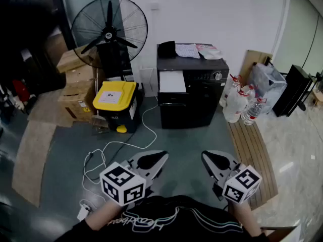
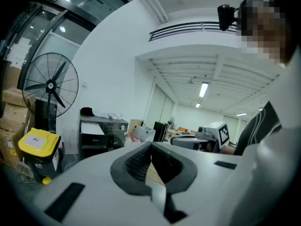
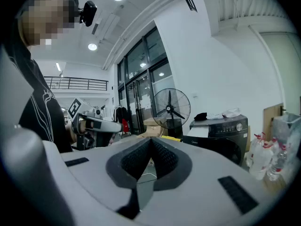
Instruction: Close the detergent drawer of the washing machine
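A black washing machine (image 1: 192, 92) stands against the far wall, a few steps ahead of me. Its white detergent drawer (image 1: 172, 81) sticks out at the top left of the front. Both grippers are held low near my body, well short of the machine. My left gripper (image 1: 153, 161) is shut with nothing in it, and so is my right gripper (image 1: 218, 161). In the left gripper view the jaws of the left gripper (image 2: 151, 145) meet, with the machine (image 2: 101, 135) and drawer (image 2: 91, 127) far off. The right gripper (image 3: 151, 139) points past the machine (image 3: 225, 135) and drawer (image 3: 198, 131).
A large floor fan (image 1: 109, 32) and a yellow-lidded bin (image 1: 118, 105) stand left of the machine, beside cardboard boxes (image 1: 75, 84). Water bottles (image 1: 242, 105) and a wooden board (image 1: 252, 150) lie to its right. A white cable (image 1: 121, 145) runs across the floor. Papers lie on the machine's top.
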The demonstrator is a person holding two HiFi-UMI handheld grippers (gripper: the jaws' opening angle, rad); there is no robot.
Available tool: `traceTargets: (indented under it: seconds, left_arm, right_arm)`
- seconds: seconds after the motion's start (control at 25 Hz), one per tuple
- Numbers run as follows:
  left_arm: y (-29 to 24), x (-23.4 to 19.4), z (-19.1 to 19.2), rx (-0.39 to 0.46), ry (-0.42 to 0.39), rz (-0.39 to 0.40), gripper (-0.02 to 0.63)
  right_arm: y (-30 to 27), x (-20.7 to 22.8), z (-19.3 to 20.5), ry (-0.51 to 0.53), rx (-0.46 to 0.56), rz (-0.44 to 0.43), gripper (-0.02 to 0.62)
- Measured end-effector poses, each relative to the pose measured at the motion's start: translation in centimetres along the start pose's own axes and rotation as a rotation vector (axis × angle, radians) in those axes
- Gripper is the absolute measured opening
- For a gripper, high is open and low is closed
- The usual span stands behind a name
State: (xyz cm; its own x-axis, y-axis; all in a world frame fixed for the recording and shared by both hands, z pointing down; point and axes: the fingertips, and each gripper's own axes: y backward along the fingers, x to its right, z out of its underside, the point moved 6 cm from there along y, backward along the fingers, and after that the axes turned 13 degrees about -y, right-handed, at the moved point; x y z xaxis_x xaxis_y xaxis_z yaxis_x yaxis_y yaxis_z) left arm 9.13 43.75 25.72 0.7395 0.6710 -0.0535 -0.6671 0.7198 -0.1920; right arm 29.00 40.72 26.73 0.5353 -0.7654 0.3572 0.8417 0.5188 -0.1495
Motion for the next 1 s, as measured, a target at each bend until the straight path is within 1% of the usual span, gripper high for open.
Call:
traceTargets:
  seconds: [0.16, 0.4, 0.6, 0.84, 1.0]
  left_arm:
    - [-0.5, -0.2, 0.6, -0.006, 0.034, 0.008, 0.025]
    - [-1.1, -1.2, 0.4, -0.023, 0.032, -0.004, 0.025]
    - [-2.5, -2.7, 1.1, -0.034, 0.046, -0.002, 0.025]
    - [-5.0, -6.0, 1.7, -0.046, 0.062, 0.011, 0.025]
    - [-7.0, -9.4, 1.6, -0.058, 0.085, 0.012, 0.025]
  right_arm:
    - [0.1, 0.6, 0.3, -0.006, 0.009, 0.006, 0.026]
    - [-0.3, 1.9, -0.1, -0.027, 0.022, 0.013, 0.026]
    - [-1.6, 3.8, 0.1, -0.037, 0.020, 0.046, 0.026]
    - [-4.3, 6.8, -0.3, -0.048, 0.013, 0.083, 0.026]
    - [-6.8, 8.9, -1.2, -0.055, 0.009, 0.094, 0.026]
